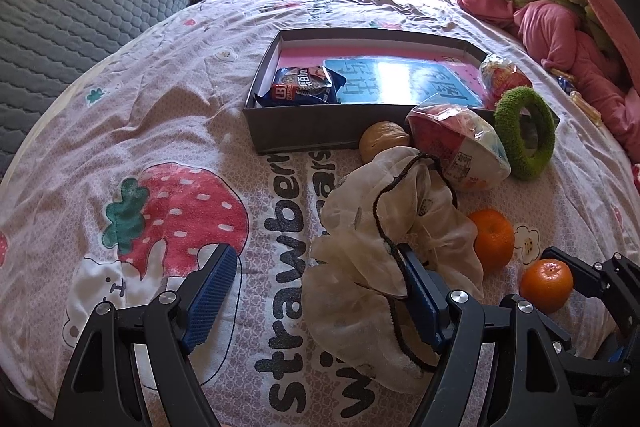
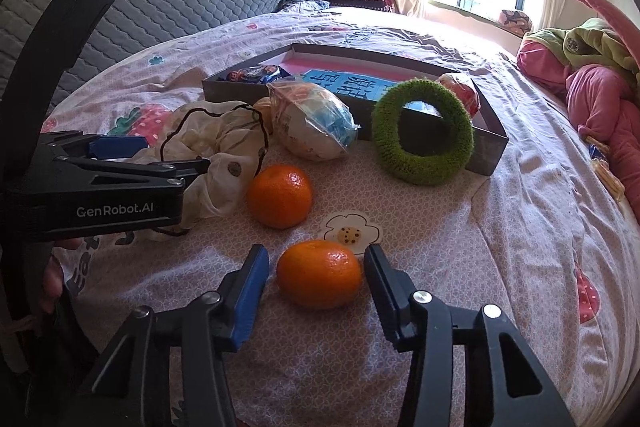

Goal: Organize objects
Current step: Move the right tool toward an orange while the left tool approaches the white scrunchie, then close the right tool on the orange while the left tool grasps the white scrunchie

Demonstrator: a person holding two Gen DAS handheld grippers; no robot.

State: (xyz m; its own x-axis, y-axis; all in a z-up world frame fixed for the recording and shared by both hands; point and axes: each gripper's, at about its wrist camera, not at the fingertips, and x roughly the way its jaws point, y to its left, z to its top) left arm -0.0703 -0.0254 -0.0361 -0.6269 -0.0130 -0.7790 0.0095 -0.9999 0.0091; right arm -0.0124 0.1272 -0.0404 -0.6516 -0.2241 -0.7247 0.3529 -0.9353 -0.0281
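The round orange mandarin nearest the camera [image 2: 319,274] lies on the bedspread between the jaws of the right gripper [image 2: 316,269]. The right-hand pad looks to be at its skin, while a sliver of gap shows on the blue pad's side, so I judge it not yet gripped.

The landmark is the shallow dark grey cardboard box [image 1: 304,135], and this fruit is the item farthest in front of it. A second orange mandarin [image 2: 280,195] sits nearer the box. The crumpled cream mesh drawstring bag [image 1: 384,227] lies in front of the box, draped against one finger of the left gripper [image 1: 316,291], whose jaws stand wide and hold nothing. The fuzzy green ring [image 2: 422,131] leans on the box's wall, with a plastic-wrapped bowl [image 2: 312,121] and a brownish fruit [image 1: 383,146] just before it.

Inside the box are a blue snack packet [image 1: 302,86], a blue card and a red wrapped item. Most of the tidying seems left.
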